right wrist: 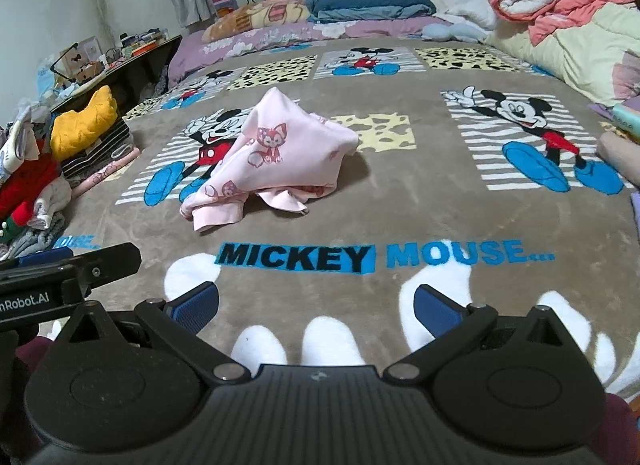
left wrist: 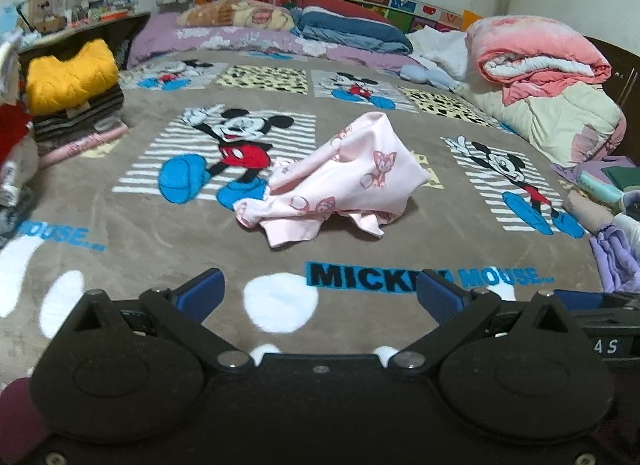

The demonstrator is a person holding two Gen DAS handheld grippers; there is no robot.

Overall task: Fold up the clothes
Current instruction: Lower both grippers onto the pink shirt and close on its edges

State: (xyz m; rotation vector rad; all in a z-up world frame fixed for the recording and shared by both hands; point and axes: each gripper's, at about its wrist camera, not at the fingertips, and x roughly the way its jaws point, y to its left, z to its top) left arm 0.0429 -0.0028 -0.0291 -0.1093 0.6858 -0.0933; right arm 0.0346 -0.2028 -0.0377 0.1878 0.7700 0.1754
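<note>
Pink top lies crumpled on the bed beside a folded stack — both grippers gape wide, empty

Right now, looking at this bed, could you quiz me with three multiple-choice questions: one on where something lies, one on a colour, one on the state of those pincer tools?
1. Where does the pink garment lie?
A. crumpled mid-blanket
B. on the pillows
C. on the stack of folded clothes

2. What colour tops the stack of folded clothes at the left edge of the bed?
A. green
B. yellow
C. white

3. How do the left gripper and right gripper stand?
A. both shut on cloth
B. one holds the garment
C. both open, empty

Answers: 1 A, it sits heaped on the blanket beyond the lettering. 2 B, a yellow piece lies uppermost. 3 C, each pair of blue fingers is spread with only blanket between.
</note>
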